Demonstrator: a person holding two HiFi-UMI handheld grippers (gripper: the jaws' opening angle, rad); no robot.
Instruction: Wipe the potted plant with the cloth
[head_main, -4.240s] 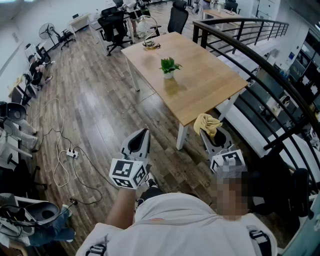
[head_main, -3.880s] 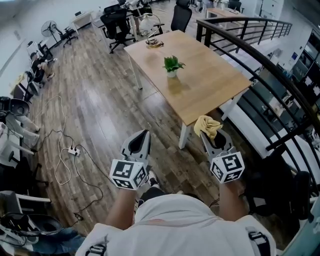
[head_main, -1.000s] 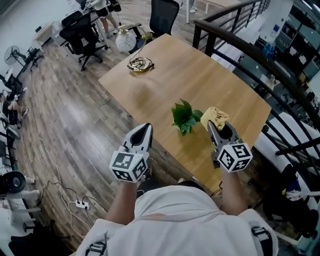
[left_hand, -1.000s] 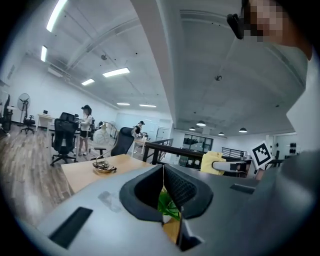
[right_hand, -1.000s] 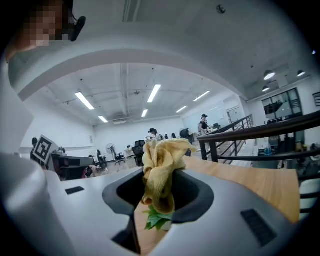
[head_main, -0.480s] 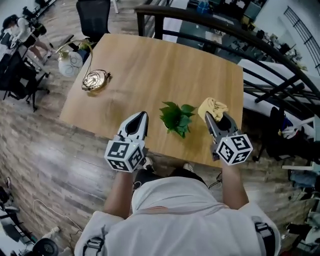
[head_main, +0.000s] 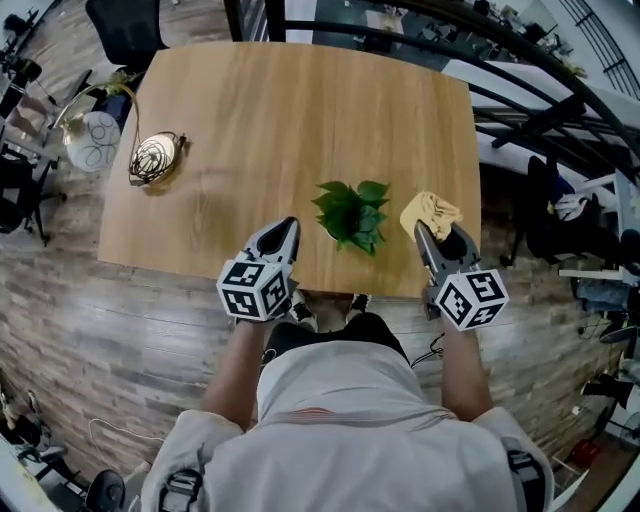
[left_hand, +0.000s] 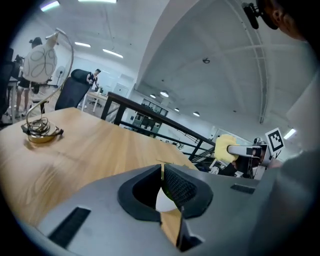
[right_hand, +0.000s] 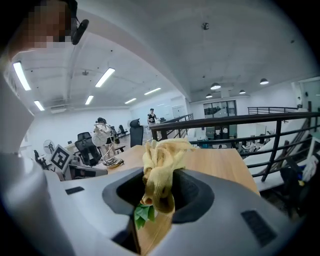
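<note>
A small green potted plant (head_main: 350, 214) stands near the front edge of the wooden table (head_main: 300, 110). My right gripper (head_main: 422, 231) is just right of it, shut on a crumpled yellow cloth (head_main: 430, 212) that bulges out past the jaws. In the right gripper view the cloth (right_hand: 160, 170) fills the jaws, with a green leaf (right_hand: 144, 213) below it. My left gripper (head_main: 288, 226) is shut and empty, left of the plant over the table's front edge. In the left gripper view the white pot (left_hand: 163, 201) shows through the slit of the shut jaws.
A gold wire ornament (head_main: 155, 157) lies at the table's left edge, with a white lamp shade (head_main: 90, 140) beyond it on the floor side. A black railing (head_main: 520, 60) runs past the table's far and right sides. Office chairs (head_main: 125, 25) stand at the far left.
The table has come closer and now lies straight below. Both grippers have sunk to either side of the plant. The cloth has stayed in the right gripper.
</note>
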